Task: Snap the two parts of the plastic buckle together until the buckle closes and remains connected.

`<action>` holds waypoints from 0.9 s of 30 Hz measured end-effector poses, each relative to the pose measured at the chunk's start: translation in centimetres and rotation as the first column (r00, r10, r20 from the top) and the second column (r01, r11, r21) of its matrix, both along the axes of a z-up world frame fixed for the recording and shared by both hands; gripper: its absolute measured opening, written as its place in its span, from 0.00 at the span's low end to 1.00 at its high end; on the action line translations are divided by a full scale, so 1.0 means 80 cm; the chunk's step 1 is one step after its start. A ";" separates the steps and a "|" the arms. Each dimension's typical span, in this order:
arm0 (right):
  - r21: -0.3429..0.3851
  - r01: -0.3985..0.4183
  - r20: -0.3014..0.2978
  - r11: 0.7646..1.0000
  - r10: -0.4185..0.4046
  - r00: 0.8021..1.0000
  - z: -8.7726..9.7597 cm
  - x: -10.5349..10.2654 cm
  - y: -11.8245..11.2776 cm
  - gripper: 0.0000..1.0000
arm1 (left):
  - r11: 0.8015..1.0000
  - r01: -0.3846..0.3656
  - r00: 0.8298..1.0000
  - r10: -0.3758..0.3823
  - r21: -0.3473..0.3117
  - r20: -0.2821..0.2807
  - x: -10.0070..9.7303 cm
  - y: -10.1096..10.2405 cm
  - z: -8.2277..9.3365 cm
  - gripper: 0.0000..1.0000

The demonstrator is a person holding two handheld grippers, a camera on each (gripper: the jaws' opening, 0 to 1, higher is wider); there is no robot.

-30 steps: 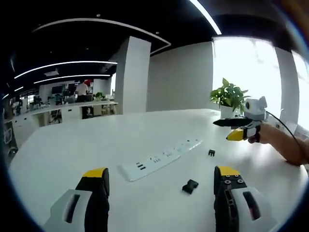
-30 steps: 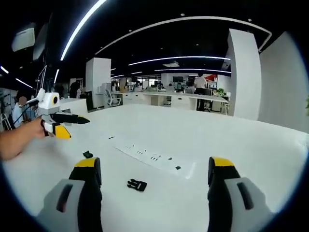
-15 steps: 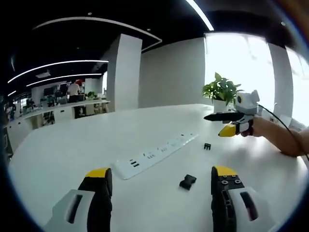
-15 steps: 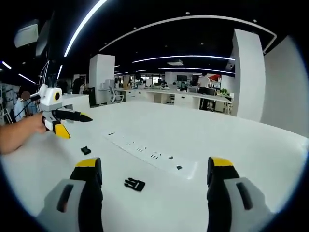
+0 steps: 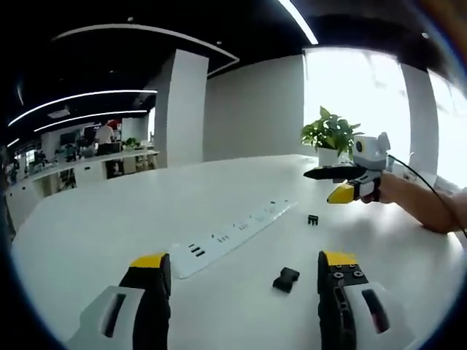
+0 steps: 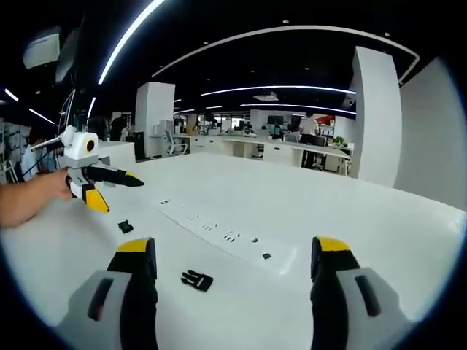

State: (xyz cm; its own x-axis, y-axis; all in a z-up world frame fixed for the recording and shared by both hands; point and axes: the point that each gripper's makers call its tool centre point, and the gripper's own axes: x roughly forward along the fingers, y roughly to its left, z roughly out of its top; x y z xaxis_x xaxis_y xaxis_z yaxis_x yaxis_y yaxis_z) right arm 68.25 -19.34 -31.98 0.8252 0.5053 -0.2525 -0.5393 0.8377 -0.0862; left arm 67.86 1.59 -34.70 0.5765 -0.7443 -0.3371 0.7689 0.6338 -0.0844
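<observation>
Low in the left gripper view, between the wide-open left gripper (image 5: pixel 237 281) jaws, the buckle socket (image 5: pixel 286 278) has drifted slightly nearer, while the pronged half (image 6: pixel 197 279) sits by the equally wide right gripper (image 6: pixel 232 281), neither grasped yet.

Views face each other low across table (image 5: pixel 87 240); share power strip (image 5: pixel 230 237).

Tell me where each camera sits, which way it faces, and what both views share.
Left gripper view: rides the left claw, faces across the white table toward a window; a forearm holds the right claw.
Right gripper view: rides the right claw, faces the open office; a hand holds the left claw.
Shared: the power strip, both buckle pieces.
</observation>
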 end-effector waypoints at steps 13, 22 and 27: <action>-0.025 -0.057 0.039 0.998 0.058 0.998 0.011 0.006 0.012 0.80 | 0.999 0.048 0.999 -0.048 -0.010 -0.014 -0.008 -0.004 0.000 0.71; -0.121 -0.392 -0.010 0.912 0.394 0.919 0.000 -0.024 0.054 0.72 | 0.953 0.285 0.958 -0.286 0.104 -0.005 -0.025 -0.030 -0.007 0.71; -0.120 -0.454 -0.028 0.883 0.454 0.890 -0.009 -0.030 0.065 0.71 | 0.948 0.301 0.953 -0.301 0.106 -0.008 -0.015 -0.034 -0.008 0.68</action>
State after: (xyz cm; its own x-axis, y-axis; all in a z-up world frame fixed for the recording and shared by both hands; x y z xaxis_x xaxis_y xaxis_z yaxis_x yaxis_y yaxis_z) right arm 65.83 -14.15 -32.69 0.5126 0.7909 -0.3343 -0.8582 0.4840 -0.1709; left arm 66.69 -1.15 -35.32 0.3341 -0.8443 -0.4191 0.9257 0.3777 -0.0230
